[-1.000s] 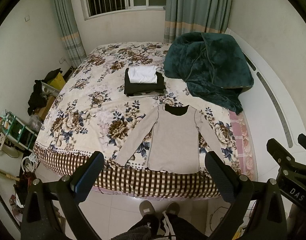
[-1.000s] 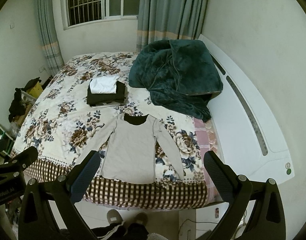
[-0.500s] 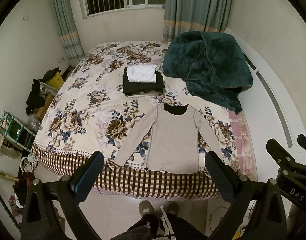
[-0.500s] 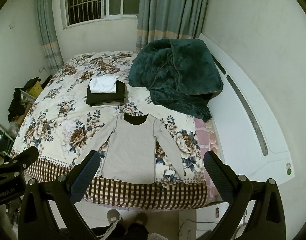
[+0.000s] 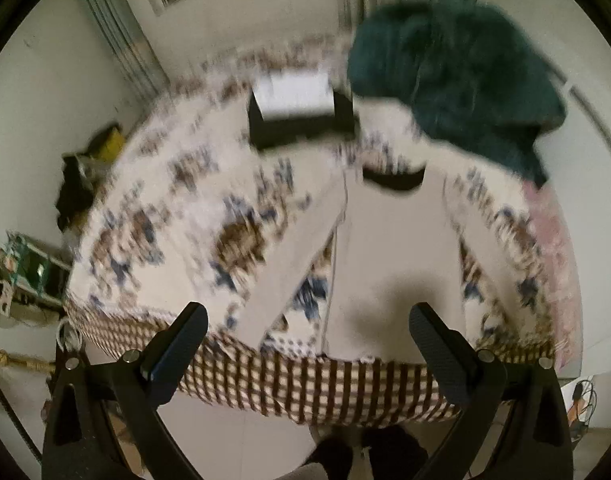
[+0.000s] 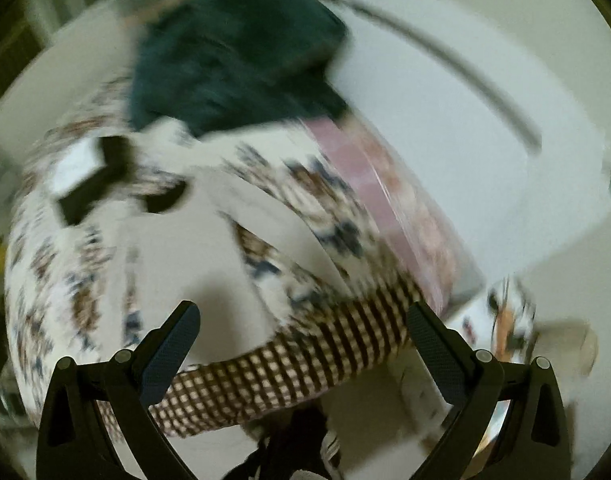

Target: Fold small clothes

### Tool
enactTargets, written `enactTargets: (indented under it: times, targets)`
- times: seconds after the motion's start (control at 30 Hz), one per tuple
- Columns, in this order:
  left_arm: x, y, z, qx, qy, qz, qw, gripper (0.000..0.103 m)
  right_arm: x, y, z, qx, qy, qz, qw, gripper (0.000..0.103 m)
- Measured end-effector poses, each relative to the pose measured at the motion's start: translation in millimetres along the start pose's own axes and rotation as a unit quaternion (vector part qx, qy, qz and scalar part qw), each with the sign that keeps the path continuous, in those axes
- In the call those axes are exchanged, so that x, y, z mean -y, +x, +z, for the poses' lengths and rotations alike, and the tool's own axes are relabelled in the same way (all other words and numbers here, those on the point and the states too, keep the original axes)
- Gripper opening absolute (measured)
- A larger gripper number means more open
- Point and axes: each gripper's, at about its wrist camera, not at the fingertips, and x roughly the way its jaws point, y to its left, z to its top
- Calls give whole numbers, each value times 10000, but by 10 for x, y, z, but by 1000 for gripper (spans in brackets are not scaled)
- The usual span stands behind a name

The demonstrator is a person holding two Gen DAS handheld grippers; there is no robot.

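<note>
A beige long-sleeved top [image 5: 389,256] with a dark neckline lies flat on the floral bed [image 5: 177,216], hem at the near edge, sleeves spread out. It also shows in the blurred right wrist view [image 6: 209,264]. My left gripper [image 5: 309,344] is open and empty, just above the hem and the left sleeve end. My right gripper [image 6: 301,340] is open and empty, over the bed's checked edge [image 6: 289,364] by the right sleeve.
A folded pile of black and white clothes [image 5: 297,112] lies behind the top. A dark green blanket [image 5: 465,80] is heaped at the back right. A white headboard [image 6: 465,128] runs along the right. Clutter and a shelf [image 5: 29,264] stand left of the bed.
Both grippers have moved forward and down toward the bed, so the top looks much larger. The right gripper has also swung to the right. Both views are motion-blurred now.
</note>
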Motion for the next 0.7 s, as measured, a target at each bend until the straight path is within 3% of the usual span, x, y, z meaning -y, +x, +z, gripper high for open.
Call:
enactTargets:
  times: [0.17,0.27,0.43,0.5,0.57,0.6,0.67,0.7]
  targets:
    - [323,1068,-112,-654,98,373,9971,103,809,1592,-40,-960,1292,-147,9869,103]
    - [475,1635,-159,-1114,95,700,9913,103,1211,2469,-117,-1512,2125,39,9654,103]
    - [580,2220,-225,-1687,-73,774,9826,103,1540,3506,-471,-2087,3783,969,8966,100]
    - [686,2402,-224,-1769,17,794,9810,103,1569,3812,-637,-2192,4471,1516,8538,98]
    - [807,2558,-235,-1818,109,801,9800,103,1553,4042,-743,-2212,4900,1843,8228,90]
    - [858,2614,-239,-1847,132,789,9795,103,1545,4157,-791,-2186,5098,1996,8077,79]
    - [954,2741,-237,-1888,153,731,9792,103,1500,4300,-833,-2095,5339,2172,7898,48]
    - [972,2783,-224,-1893,162,715,9792,103,1478,4317,-811,-1943,5375,2217,7901,22]
